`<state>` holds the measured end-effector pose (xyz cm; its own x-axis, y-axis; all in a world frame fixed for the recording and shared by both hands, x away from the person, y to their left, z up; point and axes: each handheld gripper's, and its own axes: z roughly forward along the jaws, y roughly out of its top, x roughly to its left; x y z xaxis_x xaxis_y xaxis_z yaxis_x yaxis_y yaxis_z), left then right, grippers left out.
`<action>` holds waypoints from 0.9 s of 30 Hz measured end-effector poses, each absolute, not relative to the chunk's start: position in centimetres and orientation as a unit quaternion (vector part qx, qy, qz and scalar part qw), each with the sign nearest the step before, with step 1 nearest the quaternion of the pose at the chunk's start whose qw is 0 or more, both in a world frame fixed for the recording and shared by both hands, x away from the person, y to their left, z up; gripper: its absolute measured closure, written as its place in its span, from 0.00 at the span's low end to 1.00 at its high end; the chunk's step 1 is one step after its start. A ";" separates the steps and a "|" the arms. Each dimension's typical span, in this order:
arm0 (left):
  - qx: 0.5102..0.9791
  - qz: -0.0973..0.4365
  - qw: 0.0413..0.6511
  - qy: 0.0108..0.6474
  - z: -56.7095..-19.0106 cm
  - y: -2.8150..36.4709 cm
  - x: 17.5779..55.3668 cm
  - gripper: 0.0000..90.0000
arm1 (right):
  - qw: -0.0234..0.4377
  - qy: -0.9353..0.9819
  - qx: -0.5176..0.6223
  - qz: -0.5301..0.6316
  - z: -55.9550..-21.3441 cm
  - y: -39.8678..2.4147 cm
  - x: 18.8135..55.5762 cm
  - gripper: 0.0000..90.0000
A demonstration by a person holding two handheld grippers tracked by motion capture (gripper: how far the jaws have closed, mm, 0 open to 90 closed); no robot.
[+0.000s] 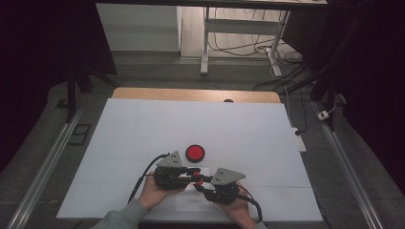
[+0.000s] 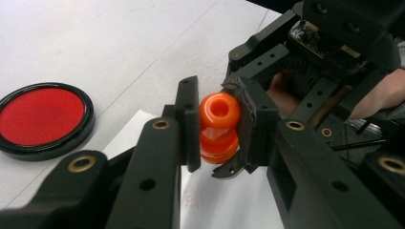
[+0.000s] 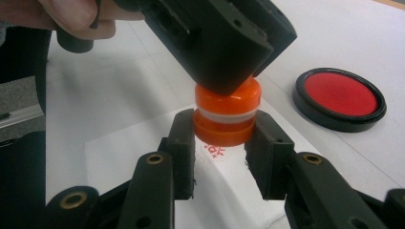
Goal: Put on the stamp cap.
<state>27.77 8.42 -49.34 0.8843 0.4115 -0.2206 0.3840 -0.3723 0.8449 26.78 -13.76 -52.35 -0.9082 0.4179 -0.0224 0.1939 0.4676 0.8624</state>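
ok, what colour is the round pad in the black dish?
Red, inside a black rim. The ink pad shows best in the right gripper view.

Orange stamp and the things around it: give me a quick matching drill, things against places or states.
Things:
1. orange stamp
2. red ink pad
3. paper sheet
4. left hand-held gripper

Places or states:
a. lies flat, bears a red print
b. open on the table beyond both hands
c. clamped from two sides, over the paper
d. shut on the stamp's upper part

Pairs: 1-c, 2-b, 3-a, 4-d
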 end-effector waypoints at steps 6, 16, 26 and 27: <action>0.829 0.013 0.506 0.239 -49.4 8.3 27.7 0.80 | 0.111 0.846 0.182 0.488 -52.4 -13.8 26.8 0.71; 0.830 0.012 0.504 0.239 -49.5 8.2 27.7 0.80 | 0.112 0.843 0.184 0.493 -52.4 -13.8 26.8 0.71; 0.830 0.013 0.504 0.239 -49.6 8.1 27.7 0.80 | 0.114 0.843 0.183 0.494 -52.4 -13.8 26.8 0.71; 0.830 0.013 0.504 0.239 -49.6 8.1 27.7 0.80 | 0.115 0.843 0.183 0.492 -52.3 -13.8 26.8 0.71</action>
<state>27.72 8.13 -49.60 0.8850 0.4100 -0.2205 0.3846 -0.3770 0.8426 26.78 -13.83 -52.35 -0.9061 0.4228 -0.0139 0.1956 0.4480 0.8724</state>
